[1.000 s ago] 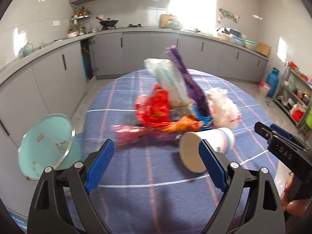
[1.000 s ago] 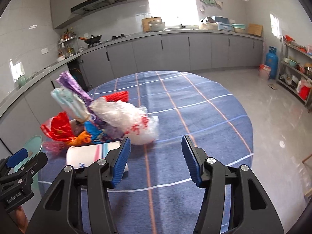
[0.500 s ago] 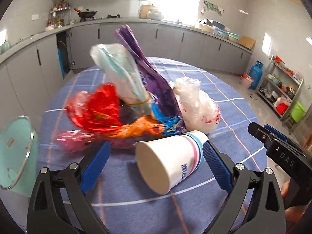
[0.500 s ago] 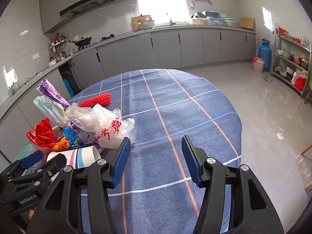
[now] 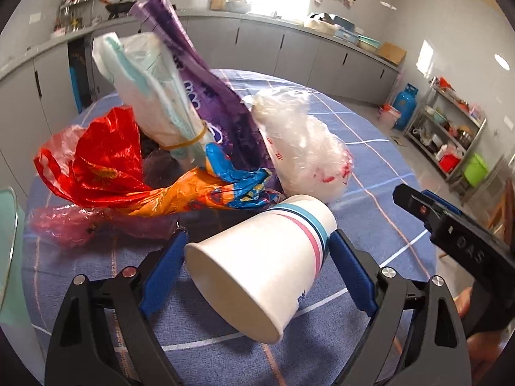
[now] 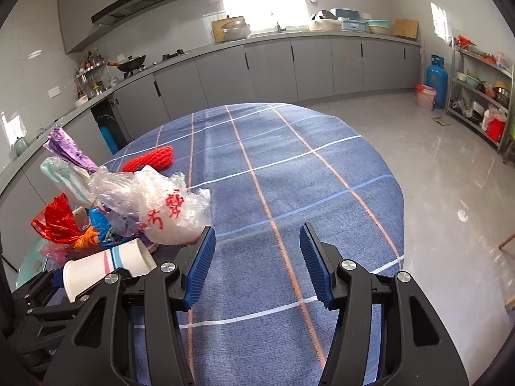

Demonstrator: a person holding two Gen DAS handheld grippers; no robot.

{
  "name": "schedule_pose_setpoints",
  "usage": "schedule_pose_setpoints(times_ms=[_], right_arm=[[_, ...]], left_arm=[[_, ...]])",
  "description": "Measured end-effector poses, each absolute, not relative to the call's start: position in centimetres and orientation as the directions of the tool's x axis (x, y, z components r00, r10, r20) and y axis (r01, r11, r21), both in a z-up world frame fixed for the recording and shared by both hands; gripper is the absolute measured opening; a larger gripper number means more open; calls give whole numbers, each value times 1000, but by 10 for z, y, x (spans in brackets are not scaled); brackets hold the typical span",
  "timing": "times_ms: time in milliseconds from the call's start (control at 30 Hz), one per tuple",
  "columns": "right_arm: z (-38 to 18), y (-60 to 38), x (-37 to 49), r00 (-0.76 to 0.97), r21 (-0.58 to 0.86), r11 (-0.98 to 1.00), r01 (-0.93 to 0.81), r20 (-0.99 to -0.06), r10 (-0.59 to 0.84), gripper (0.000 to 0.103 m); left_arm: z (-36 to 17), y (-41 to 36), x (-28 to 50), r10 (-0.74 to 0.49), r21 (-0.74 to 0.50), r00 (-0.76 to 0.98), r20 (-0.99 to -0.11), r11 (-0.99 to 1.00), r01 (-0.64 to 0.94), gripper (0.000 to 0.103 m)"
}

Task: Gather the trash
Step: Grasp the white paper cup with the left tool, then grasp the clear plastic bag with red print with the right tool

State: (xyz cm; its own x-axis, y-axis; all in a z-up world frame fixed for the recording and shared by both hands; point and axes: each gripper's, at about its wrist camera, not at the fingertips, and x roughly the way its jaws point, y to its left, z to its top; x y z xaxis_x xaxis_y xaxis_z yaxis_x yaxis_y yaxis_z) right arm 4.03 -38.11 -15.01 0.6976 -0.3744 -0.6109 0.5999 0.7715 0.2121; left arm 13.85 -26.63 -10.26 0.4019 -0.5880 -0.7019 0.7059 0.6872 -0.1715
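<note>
Covering a round table, a blue checked cloth (image 6: 322, 167) fills the middle of a grey kitchen with counters along the far walls. A paper cup (image 5: 264, 263) lies on its side at the near left of the table, mouth toward the camera, between the pads of the left gripper (image 5: 257, 257), whose jaws have just been closing; whether they press it cannot be told. Just beyond lies a pile of wrappers (image 5: 154, 160) and a clear bag (image 6: 161, 206). The right gripper (image 6: 256, 263) hovers spread and empty over bare cloth, the table's right half clear.
</note>
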Motion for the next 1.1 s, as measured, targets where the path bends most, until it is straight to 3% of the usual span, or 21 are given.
schedule_pose_setpoints(times_ms=[300,433,733,800,833,933,1100], right_arm=[[-139,-383,54,746,262,802,536,-591,-306,58],[-131,-383,73,781,324,820,472,-586,-218,62],[-144,-375,118,757,320,865,386,-646,-99,64],[-149,-375,123,748,321,866,382,-659,-85,57],[-151,-374,125,743,324,870,373,-666,-71,43],[-156,-367,126,731,304,880,364,-678,-68,25],[-145,-361,108,758,285,875,391,-639,-131,18]], left_arm=[[-91,-254,120,-599,-112,429,-676,659,744,67],[-92,-249,119,-603,-98,436,-668,652,752,65],[-86,-237,117,-616,-94,442,-652,644,759,58],[-85,-229,115,-619,-99,444,-647,646,757,58],[-84,-225,113,-624,-102,443,-644,643,759,58],[-81,-218,110,-629,-90,450,-634,638,764,58],[-75,-210,105,-646,-102,444,-620,628,771,57]])
